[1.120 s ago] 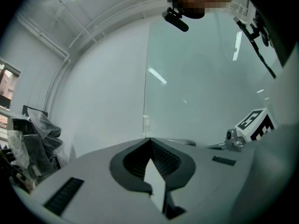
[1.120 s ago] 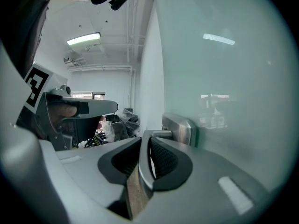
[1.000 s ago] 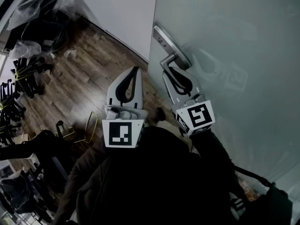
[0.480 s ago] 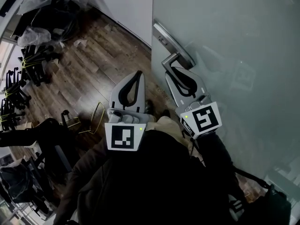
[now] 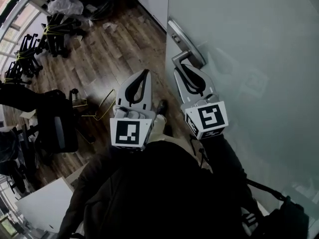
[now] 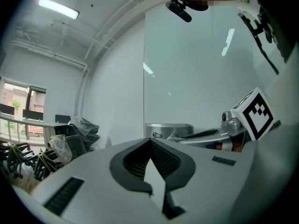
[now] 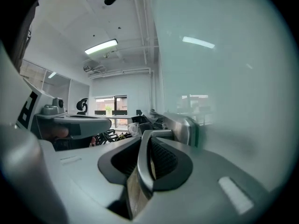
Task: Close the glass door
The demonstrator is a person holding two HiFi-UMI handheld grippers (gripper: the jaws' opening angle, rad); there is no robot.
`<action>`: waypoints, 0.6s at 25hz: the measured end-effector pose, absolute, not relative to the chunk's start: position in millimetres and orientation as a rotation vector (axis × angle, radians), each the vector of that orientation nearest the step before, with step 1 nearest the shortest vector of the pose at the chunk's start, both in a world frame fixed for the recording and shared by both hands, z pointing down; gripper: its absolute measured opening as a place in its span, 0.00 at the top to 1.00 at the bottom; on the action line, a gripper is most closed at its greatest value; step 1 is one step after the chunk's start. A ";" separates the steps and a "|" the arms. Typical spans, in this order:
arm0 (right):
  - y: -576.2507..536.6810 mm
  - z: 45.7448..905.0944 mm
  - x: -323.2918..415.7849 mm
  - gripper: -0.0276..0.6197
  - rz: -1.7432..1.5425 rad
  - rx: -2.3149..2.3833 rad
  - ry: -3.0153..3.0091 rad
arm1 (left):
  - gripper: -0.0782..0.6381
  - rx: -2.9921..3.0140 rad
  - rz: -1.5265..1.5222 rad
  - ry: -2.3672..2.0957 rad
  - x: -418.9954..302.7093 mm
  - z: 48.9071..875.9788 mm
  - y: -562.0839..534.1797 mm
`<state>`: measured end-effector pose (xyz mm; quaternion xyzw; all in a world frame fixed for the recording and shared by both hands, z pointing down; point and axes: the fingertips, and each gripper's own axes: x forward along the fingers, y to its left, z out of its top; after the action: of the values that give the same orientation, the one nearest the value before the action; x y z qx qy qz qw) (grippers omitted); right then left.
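Right gripper (image 5: 183, 67): we clamp it on the door handle (image 5: 180, 58).
Glass door (image 5: 249, 59): just right of our gripper.
Left gripper (image 5: 144, 72): jaws together, empty, left of the handle.

Cool light came from a ceiling strip (image 7: 100, 46) and far windows (image 6: 18, 113); the head view was dim, its lower part nearly black. Both gripper views bowed toward dark corners, and the glass door (image 5: 239, 44) seemed hazy with reflections.

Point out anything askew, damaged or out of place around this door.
The door lever and glass door look intact. The oddity is the wooden floor: chair bases heaped at the far left, a plastic bag beyond, and a yellow wire frame lying loose on it.
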<state>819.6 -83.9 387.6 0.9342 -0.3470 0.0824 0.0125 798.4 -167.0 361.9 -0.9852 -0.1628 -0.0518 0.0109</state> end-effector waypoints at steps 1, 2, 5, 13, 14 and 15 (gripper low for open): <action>-91.1 389.6 812.4 0.86 0.260 2.907 -1.102 | 0.90 -3.088 -0.145 -0.465 788.4 359.1 -175.1; -98.6 392.5 804.4 0.86 0.265 2.903 -1.125 | 0.90 -3.103 -0.126 -0.425 777.4 356.9 -183.1; -122.0 398.2 778.9 0.86 0.276 2.877 -1.197 | 0.90 -3.121 -0.076 -0.353 744.3 353.9 -202.1; -174.3 391.5 713.5 0.86 0.272 2.788 -1.361 | 0.90 -3.122 -0.093 -0.222 671.3 351.8 -242.7; -181.2 389.9 704.3 0.86 0.270 2.777 -1.380 | 0.90 -3.121 -0.095 -0.203 662.3 352.3 -249.3; -188.7 388.9 694.7 0.86 0.265 2.765 -1.396 | 0.90 -3.122 -0.096 -0.187 652.8 353.6 -256.3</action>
<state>694.7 -188.7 388.9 0.8893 -0.4491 0.0853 0.0163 652.8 -256.3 353.6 -0.9977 -0.0598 -0.0306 0.0065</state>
